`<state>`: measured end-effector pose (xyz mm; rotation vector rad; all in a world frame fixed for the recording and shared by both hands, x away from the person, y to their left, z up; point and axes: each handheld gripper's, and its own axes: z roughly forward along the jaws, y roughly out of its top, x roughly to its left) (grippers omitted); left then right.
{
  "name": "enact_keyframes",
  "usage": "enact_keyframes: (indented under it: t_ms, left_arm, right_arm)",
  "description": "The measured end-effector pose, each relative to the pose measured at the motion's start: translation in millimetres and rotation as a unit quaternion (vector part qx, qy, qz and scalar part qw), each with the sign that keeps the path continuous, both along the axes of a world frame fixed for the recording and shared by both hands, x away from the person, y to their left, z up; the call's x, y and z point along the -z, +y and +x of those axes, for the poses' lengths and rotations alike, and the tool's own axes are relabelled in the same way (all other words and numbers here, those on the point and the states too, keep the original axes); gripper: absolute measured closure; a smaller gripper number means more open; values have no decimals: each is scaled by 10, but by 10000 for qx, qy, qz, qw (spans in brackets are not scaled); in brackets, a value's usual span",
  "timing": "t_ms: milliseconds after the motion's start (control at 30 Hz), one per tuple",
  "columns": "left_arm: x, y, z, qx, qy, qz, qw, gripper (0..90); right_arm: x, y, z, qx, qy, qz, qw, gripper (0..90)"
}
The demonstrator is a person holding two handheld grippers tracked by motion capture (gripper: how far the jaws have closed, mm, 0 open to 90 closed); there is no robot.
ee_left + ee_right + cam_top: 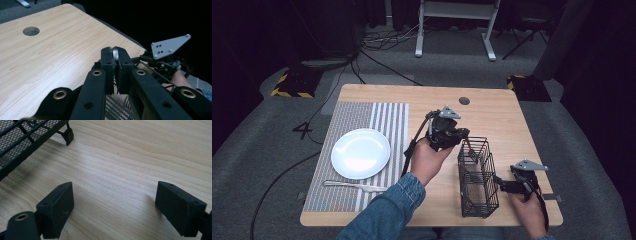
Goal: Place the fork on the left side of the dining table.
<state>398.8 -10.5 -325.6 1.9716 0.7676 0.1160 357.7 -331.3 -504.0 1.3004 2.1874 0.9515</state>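
Note:
A black wire basket [477, 176] stands on the wooden table [492, 115], right of centre. Just above its far end is my left gripper [463, 134], shut on a thin metal utensil [470, 148] that slants down into the basket. In the left gripper view the jaws [115, 63] pinch the utensil's rounded silver end [115, 53], with the basket's mesh [117, 107] below. My right gripper [503, 186] rests low beside the basket's right side, open. In the right gripper view its jaws [115, 203] stand wide apart over bare wood, with the basket's corner [22, 137] at the upper left.
A white plate [361, 153] sits on a striped grey placemat [347, 122] at the left, with a silver utensil [354, 186] lying in front of it. A round cable hole [464, 100] is near the table's far edge. The right gripper's grey plate [170, 46] shows beyond the left jaws.

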Motion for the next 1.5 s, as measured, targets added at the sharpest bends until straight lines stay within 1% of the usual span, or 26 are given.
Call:
enact_keyframes:
  t_ms: [33, 100, 167, 400, 567, 733, 767, 833, 933, 1067, 1233, 1267, 1400, 1500]
  left_arm:
    - [-32, 12, -5, 17, -37, 4, 10000, 865]
    - [-95, 40, -21, 18, -56, -57, 10000, 865]
    - [-156, 68, -36, 14, -129, -68, 9999, 865]
    - [-345, 178, -75, -15, -193, -228, 9996, 865]
    - [-451, 258, -103, -71, -308, -219, 9993, 865]
    - [-501, 344, -86, -181, -332, -239, 9990, 865]
    - [-526, 384, -81, -228, -331, -290, 9988, 865]
    - [-542, 404, -79, -229, -339, -295, 9987, 865]
    - [-602, 469, -76, -287, -411, -327, 9982, 865]
    - [-651, 526, -49, -412, -452, -290, 9977, 865]
    - [-672, 604, -5, -520, -458, -262, 9973, 865]
    - [-674, 651, 18, -584, -457, -256, 9969, 865]
    - [-680, 763, 49, -692, -421, -358, 9961, 865]
    - [-697, 842, 56, -789, -440, -363, 9953, 865]
  right_arm:
    - [0, 0, 0, 2, 3, 4, 10000, 155]
    - [0, 0, 0, 2, 3, 3, 10000, 155]
    - [0, 0, 0, 2, 3, 3, 10000, 155]
    - [0, 1, -1, 0, 0, 2, 10000, 155]
    - [0, 1, -1, -1, -1, 1, 10000, 155]
    - [1, 1, -2, 4, -6, 2, 10000, 156]
    - [1, 2, -3, 8, -7, 2, 10000, 156]
    - [1, 2, -3, 9, -8, 2, 10000, 156]
    - [1, 2, -3, 10, -8, 2, 10000, 156]
    - [1, 3, -4, 14, -8, 3, 10000, 157]
    - [1, 3, -4, 14, -7, 6, 10000, 157]
    - [1, 3, -4, 15, -9, 3, 10000, 157]
    - [1, 3, -4, 15, -7, 3, 10000, 157]
    - [0, 3, -3, 14, -6, 2, 10000, 157]
